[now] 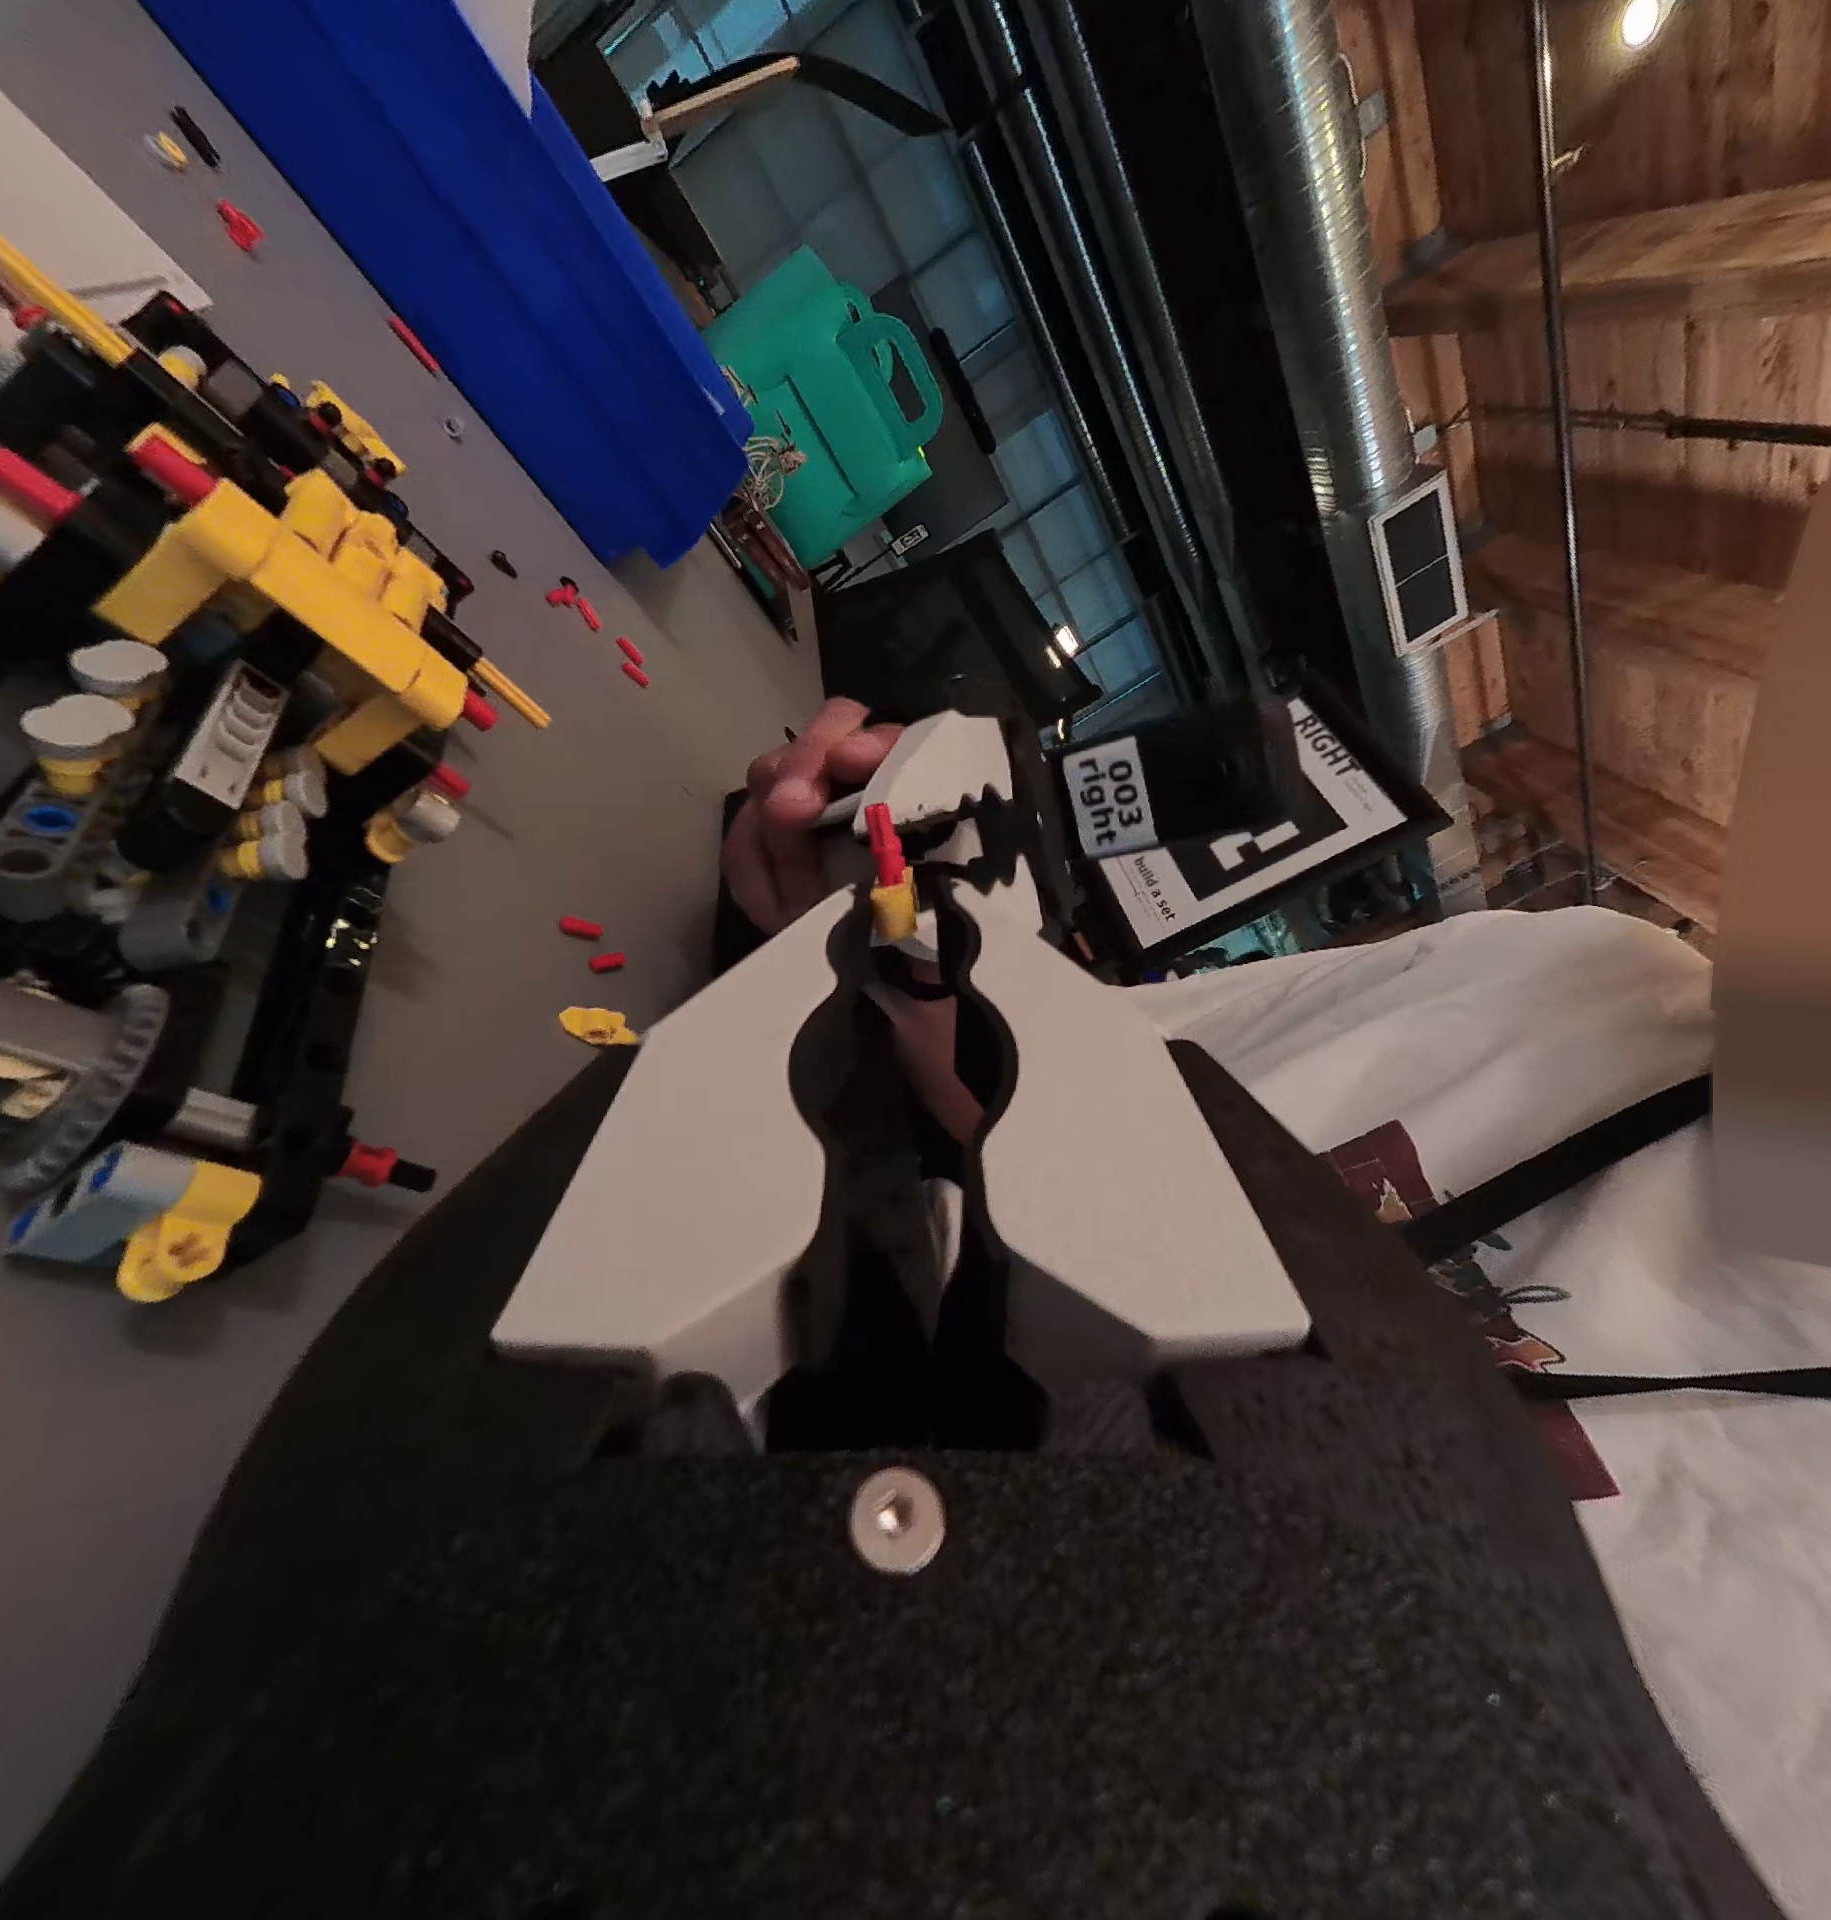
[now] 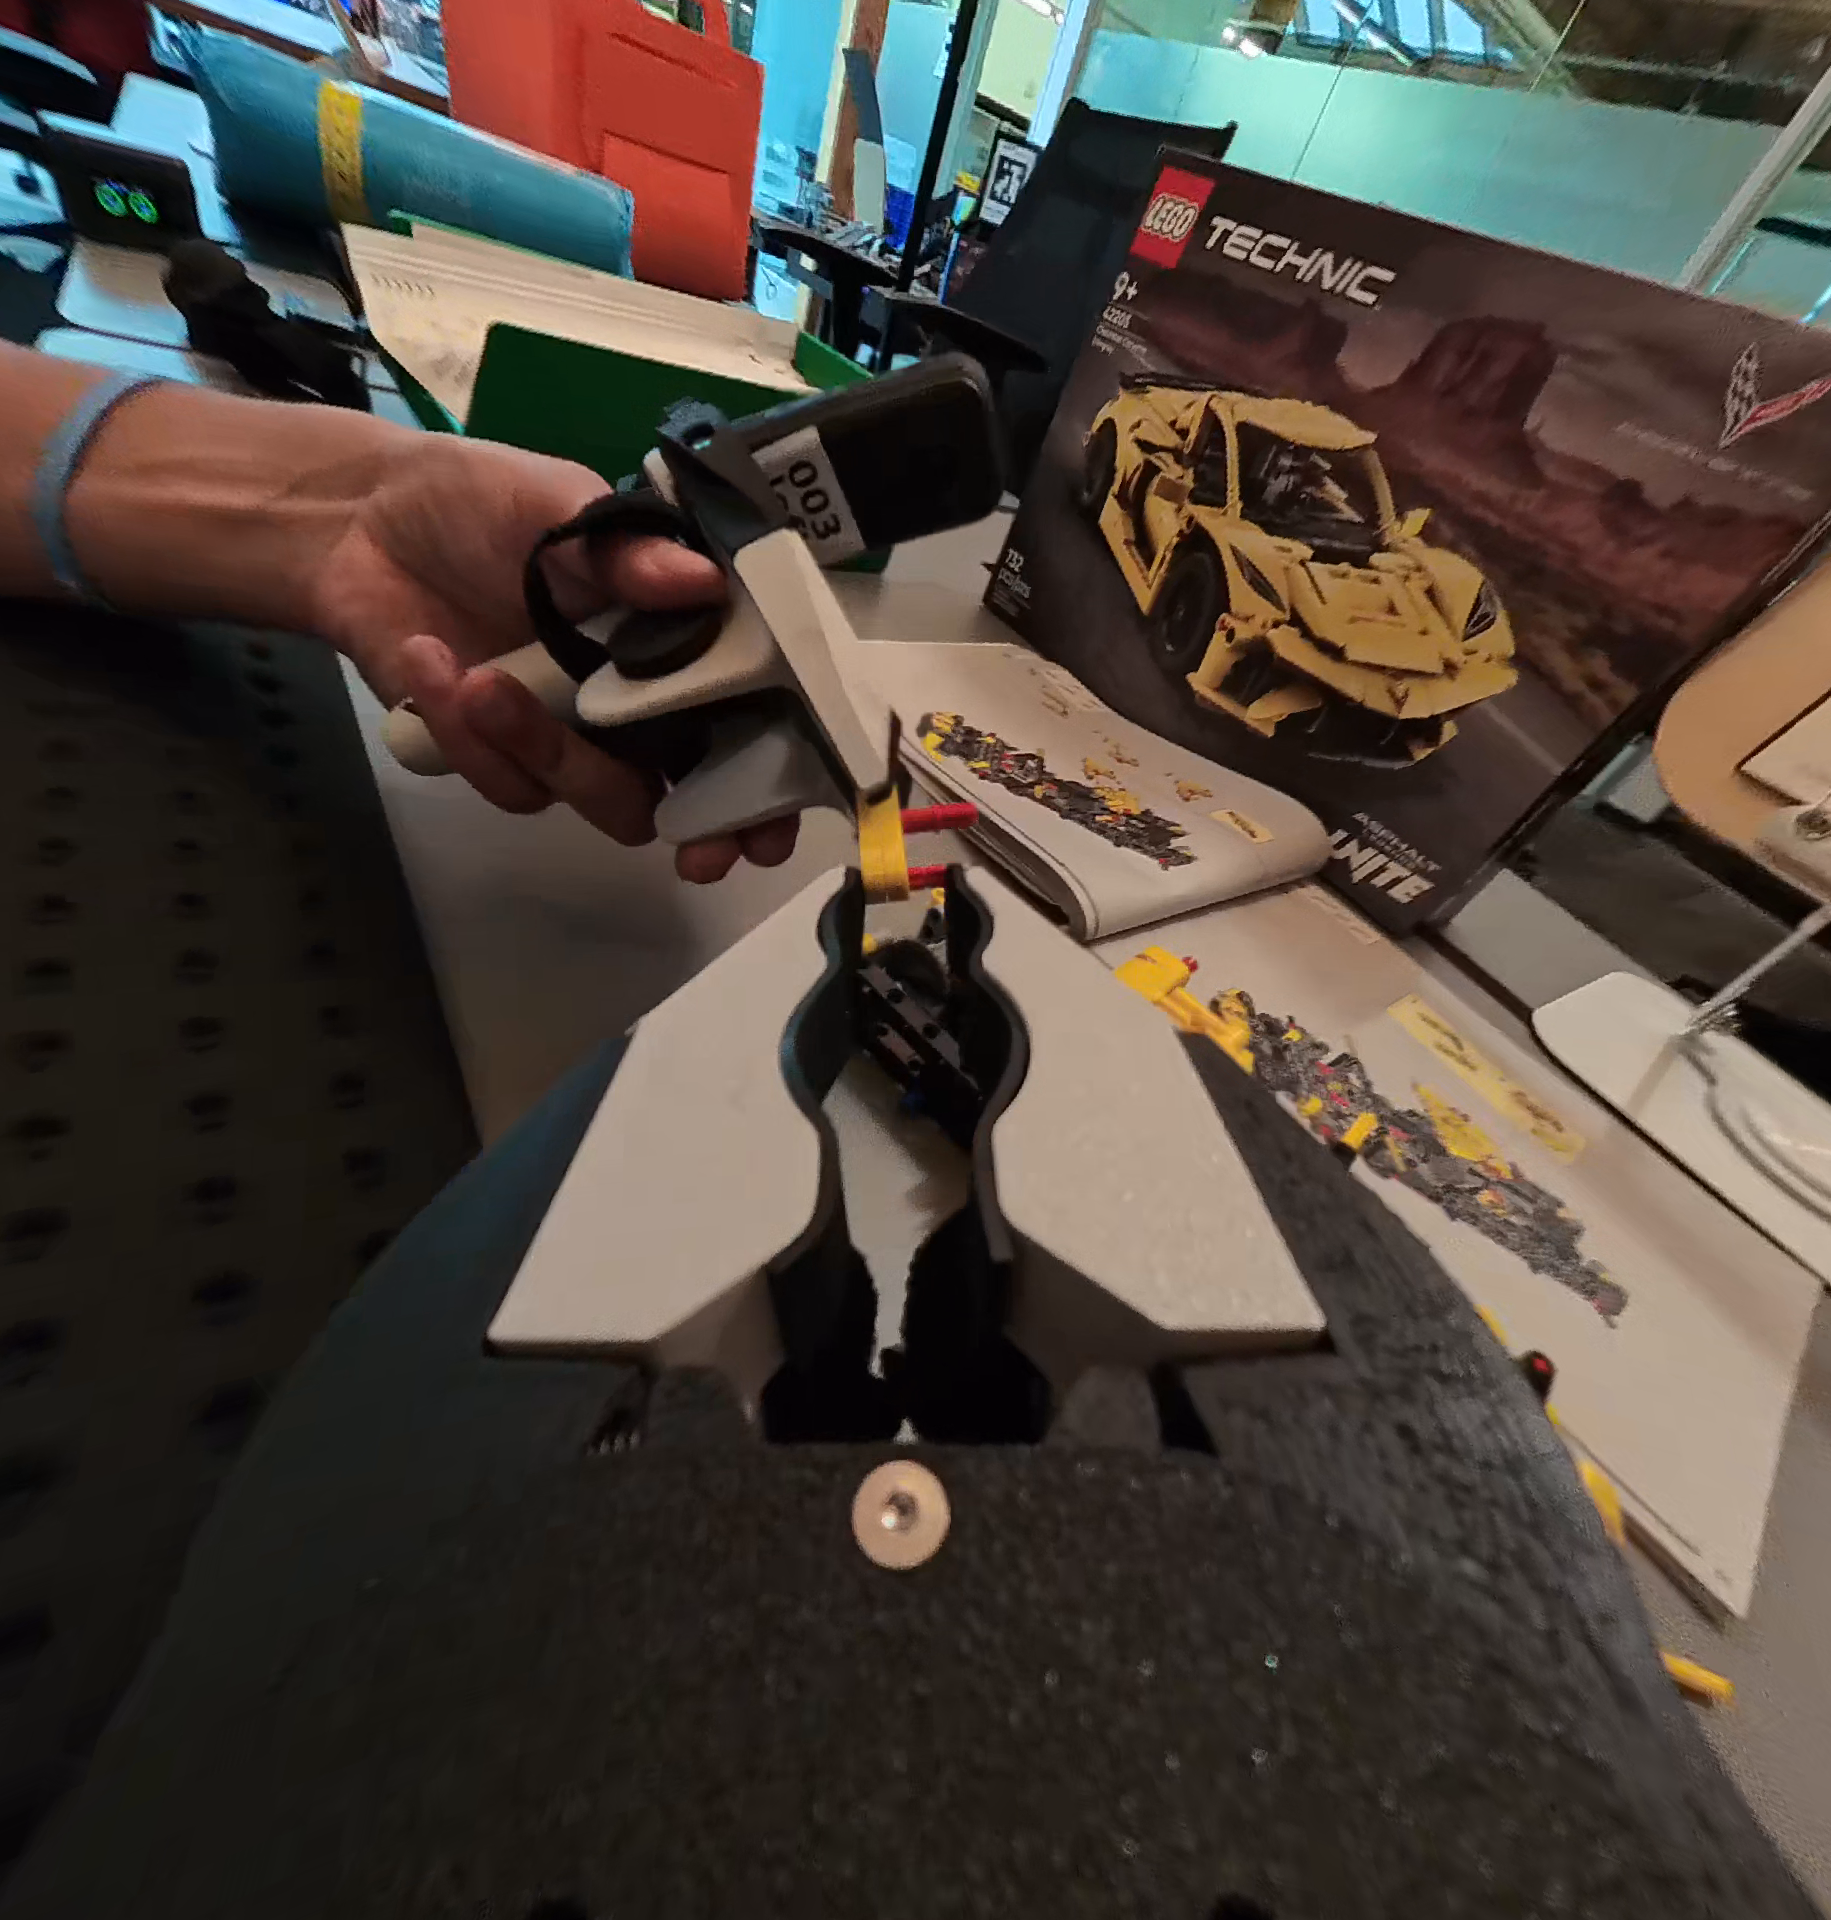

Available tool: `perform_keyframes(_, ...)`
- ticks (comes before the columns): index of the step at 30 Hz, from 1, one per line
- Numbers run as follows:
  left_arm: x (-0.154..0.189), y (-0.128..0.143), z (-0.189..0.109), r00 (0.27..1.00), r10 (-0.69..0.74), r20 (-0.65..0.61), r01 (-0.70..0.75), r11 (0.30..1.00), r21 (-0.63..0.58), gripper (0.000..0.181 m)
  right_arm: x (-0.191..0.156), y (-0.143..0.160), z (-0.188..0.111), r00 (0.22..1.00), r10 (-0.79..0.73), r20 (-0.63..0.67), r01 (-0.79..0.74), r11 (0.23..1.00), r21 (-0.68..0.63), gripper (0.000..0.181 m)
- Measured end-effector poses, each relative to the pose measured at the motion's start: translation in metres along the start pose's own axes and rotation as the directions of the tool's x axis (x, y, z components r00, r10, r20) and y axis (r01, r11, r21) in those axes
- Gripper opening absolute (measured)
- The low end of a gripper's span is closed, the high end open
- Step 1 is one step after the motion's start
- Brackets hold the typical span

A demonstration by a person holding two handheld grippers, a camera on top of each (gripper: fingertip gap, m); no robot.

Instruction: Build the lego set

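Observation:
My left gripper point(image 1: 890, 920) is shut on a small yellow connector point(image 1: 893, 910), held in the air above the table. A red pin point(image 1: 883, 831) sticks out of the connector toward my right gripper point(image 1: 906, 816), which faces it tip to tip. In the right wrist view, my right gripper point(image 2: 898, 885) is closed around the connector's point(image 2: 882, 847) lower end, on a short red pin point(image 2: 926, 876). A second red pin point(image 2: 937, 818) sticks out free above it. The left gripper point(image 2: 875, 795) grips the connector from above. The partly built yellow and black model point(image 1: 215, 623) stands on the table at left.
Loose red pins point(image 1: 580, 927) and a yellow piece point(image 1: 594, 1023) lie on the grey table point(image 1: 599, 810). A blue bin point(image 1: 475, 260) stands behind. The set's box point(image 2: 1410, 520), a folded instruction booklet point(image 2: 1098, 810) and an open page point(image 2: 1462, 1174) lie to the right. A black part point(image 2: 921, 1029) lies below my fingers. Only a small space, under 4 cm, lies between the two pairs of fingers.

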State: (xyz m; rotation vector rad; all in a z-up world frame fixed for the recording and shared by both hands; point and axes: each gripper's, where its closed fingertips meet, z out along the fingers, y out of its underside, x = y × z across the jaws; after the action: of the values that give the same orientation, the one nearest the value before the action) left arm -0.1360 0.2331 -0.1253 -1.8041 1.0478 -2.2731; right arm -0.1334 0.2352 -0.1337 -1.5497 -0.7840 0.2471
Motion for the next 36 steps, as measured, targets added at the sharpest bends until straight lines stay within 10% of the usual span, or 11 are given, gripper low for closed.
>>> perform_keyframes(12, -0.011, -0.001, -0.002, 0.996, 0.027, 0.086, -0.026, 1.000, -0.015, 0.007, 0.005, 0.009, -0.001, 0.999, 0.040, -0.012, -0.041, 0.999, -0.029, 0.008)
perform_keyframes(22, -0.052, -0.099, -0.130, 0.958, -0.215, 0.192, 0.049, 0.777, 0.627, 0.007, 0.032, 0.008, -0.009, 0.955, 0.288, -0.066, -0.284, 0.957, 0.055, 0.019)
perform_keyframes(36, -0.071, -0.105, -0.163, 0.938, -0.340, 0.067, 0.184, 0.651, 0.737, 0.007, 0.035, 0.015, -0.005, 0.926, 0.376, -0.026, -0.375, 0.926, 0.041, 0.013)
